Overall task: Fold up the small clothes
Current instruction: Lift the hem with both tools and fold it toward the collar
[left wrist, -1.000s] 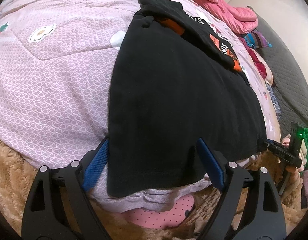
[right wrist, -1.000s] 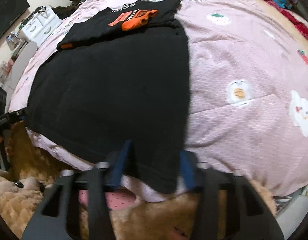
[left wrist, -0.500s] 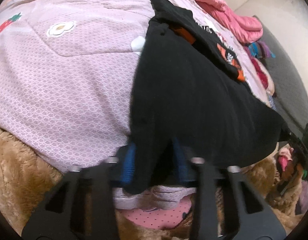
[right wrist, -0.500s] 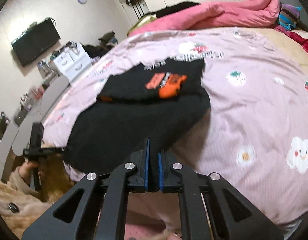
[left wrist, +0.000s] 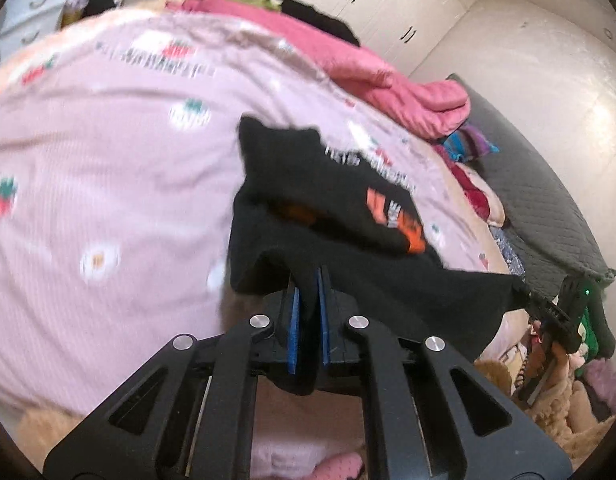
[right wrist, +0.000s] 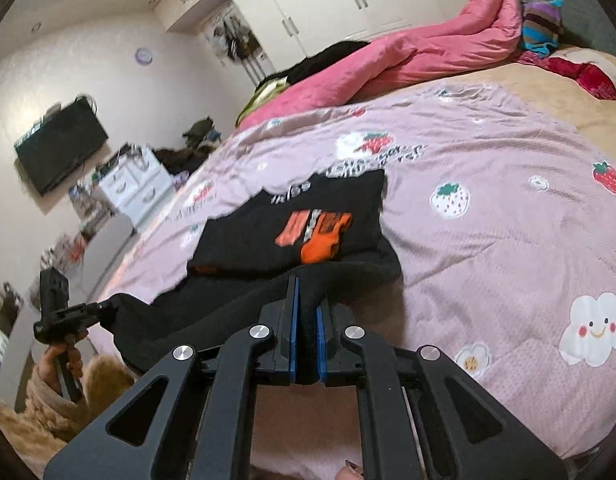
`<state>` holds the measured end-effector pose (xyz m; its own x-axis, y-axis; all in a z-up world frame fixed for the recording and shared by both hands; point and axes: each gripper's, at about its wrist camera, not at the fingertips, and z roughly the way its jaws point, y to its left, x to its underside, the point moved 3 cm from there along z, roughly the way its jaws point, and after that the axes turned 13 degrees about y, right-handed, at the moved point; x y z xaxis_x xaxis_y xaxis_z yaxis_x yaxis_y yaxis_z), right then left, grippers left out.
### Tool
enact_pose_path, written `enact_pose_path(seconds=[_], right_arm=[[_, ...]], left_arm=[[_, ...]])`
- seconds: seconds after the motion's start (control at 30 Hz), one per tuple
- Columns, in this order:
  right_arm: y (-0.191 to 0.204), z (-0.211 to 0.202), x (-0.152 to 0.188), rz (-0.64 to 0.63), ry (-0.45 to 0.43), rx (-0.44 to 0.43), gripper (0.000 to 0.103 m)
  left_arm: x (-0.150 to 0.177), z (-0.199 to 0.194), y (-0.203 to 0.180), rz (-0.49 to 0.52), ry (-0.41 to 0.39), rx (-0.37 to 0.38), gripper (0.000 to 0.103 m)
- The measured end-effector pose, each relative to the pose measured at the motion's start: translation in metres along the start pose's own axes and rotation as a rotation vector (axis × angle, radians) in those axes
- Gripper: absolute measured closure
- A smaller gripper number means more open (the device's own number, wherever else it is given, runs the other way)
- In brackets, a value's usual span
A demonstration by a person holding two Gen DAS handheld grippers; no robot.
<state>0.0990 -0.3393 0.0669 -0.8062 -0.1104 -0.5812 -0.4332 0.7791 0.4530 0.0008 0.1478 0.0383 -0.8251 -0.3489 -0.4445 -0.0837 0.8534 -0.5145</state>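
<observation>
A black T-shirt with an orange print (left wrist: 347, 216) lies on the pink bedspread (left wrist: 108, 184), its top part folded over. My left gripper (left wrist: 308, 280) is shut on the shirt's near hem at its left corner and holds it raised. My right gripper (right wrist: 306, 292) is shut on the hem's other corner of the same shirt (right wrist: 292, 220). The hem hangs stretched between both grippers above the bed. Each gripper also shows in the other's view, the right one in the left wrist view (left wrist: 543, 300) and the left one in the right wrist view (right wrist: 88, 312).
A pink quilt (right wrist: 407, 56) is bunched at the head of the bed with striped and red clothes (right wrist: 543, 24) beside it. White wardrobes (right wrist: 327, 4), a wall TV (right wrist: 60, 148) and a white dresser (right wrist: 132, 184) stand beyond. A grey mat (left wrist: 547, 208) lies right of the bed.
Both grippers closed on the shirt's bottom hem and lifted it off the bed, carrying it up and toward the shirt's folded top part.
</observation>
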Motion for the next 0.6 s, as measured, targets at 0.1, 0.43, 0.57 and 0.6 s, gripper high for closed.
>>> enact_pose_path(seconds=[0.1, 0.43, 0.57, 0.6], right_arm=[[-0.007, -0.003, -0.010, 0.036, -0.018, -0.014, 0.097], [-0.007, 0.001, -0.045, 0.027, -0.064, 0.003, 0.097], [-0.007, 0.006, -0.059, 0.029, -0.072, -0.006, 0.097], [-0.008, 0.007, -0.062, 0.030, -0.073, -0.007, 0.097]], left_arm=[[-0.015, -0.003, -0.006, 0.020, -0.038, -0.008, 0.101], [-0.047, -0.009, -0.011, 0.042, -0.121, -0.034, 0.101], [-0.058, -0.005, -0.012, 0.045, -0.138, -0.043, 0.101], [-0.060, -0.004, -0.013, 0.044, -0.140, -0.042, 0.101]])
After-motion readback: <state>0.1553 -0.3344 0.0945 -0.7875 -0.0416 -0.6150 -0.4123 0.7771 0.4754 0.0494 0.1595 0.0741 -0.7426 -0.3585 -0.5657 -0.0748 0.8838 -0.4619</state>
